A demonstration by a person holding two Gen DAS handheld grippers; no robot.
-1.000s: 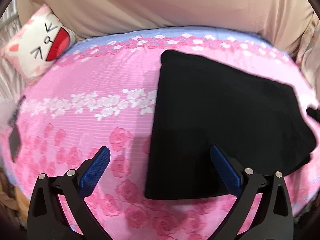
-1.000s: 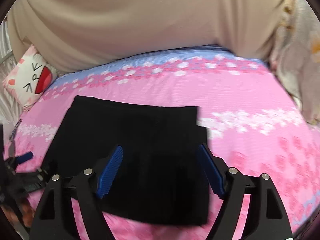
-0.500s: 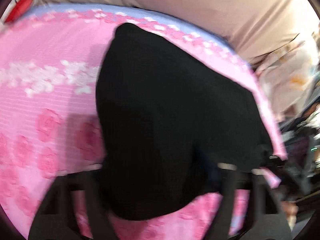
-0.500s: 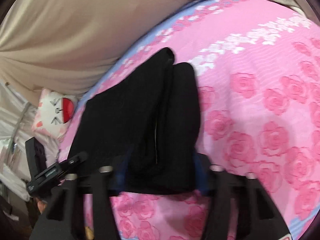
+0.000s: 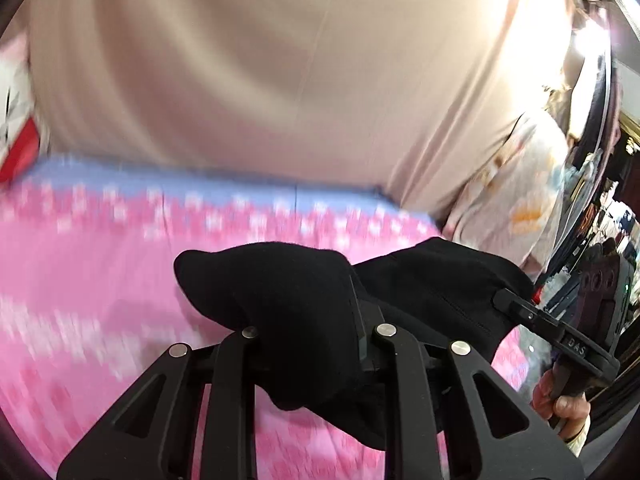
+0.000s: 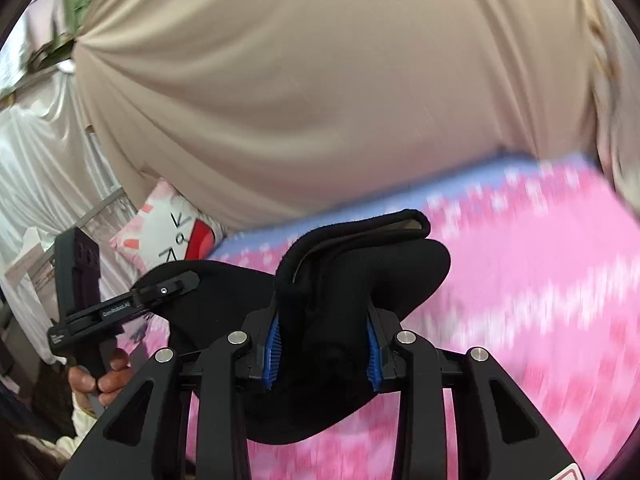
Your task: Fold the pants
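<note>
- The black pants [image 6: 360, 280] were lifted above the pink flowered bed cover [image 6: 540, 300], bunched between the two grippers, toward the far edge of the bed where the beige curtain [image 6: 320, 100] hung.
- The left gripper [image 5: 312, 344] was closed tight on one end of the cloth; its pads were hidden under the fabric.
- The right gripper [image 6: 322, 348] held a thick fold of the pants between its blue pads [image 6: 274, 344], and the jaws were closing a little more on it.
- In the right wrist view, a hand [image 6: 100, 380] held the left tool near the left edge of the bed, beside the cat-face pillow [image 6: 168, 236].
- In my judgement, the step was to carry the gripped edge over and lay it down for the next fold.
- Risk: several layers showed in the right grip, and an inner layer could slip out if the pull was quick, so the fold would open.
- Risk: the cloth sagged between the tools; if the hands came closer together, it could land wrinkled and not flat.
- Risk: the hanging lower part, mostly hidden behind the tools, could drag on the cover and shift the edges out of line.
</note>
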